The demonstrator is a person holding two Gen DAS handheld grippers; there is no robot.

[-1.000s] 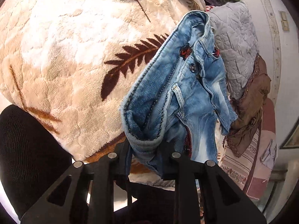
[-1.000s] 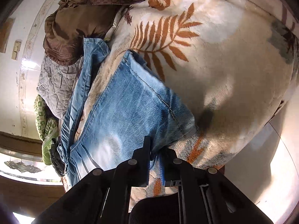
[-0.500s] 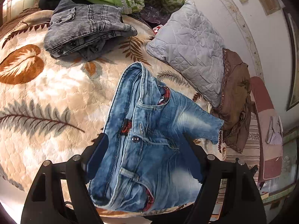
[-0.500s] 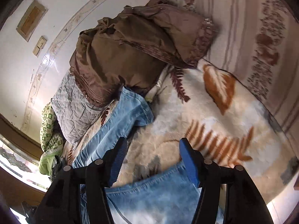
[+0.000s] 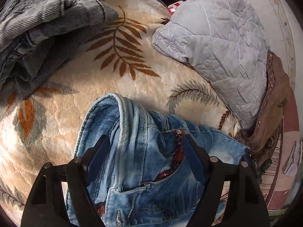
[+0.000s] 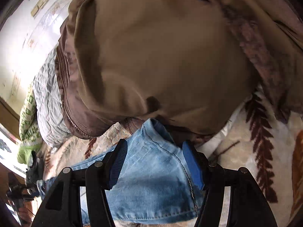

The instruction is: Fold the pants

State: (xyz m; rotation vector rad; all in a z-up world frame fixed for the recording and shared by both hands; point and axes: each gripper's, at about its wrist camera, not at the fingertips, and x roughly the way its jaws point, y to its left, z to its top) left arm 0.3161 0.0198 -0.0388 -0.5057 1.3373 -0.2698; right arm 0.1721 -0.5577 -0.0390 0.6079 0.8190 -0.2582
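Both tools open over the jeans on the bed

The jeans lay on the leaf-patterned blanket, waistband bunched toward the left tool, whose jaws stood wide apart over the denim without gripping it. The right tool was likewise spread over a leg end of the jeans, which lay against a brown cushion (a grey quilted pillow and grey corduroy trousers lay nearby). The step looked like regrasping between folds: next, each tool would probably need to close on an edge and carry the leg end toward the waistband.
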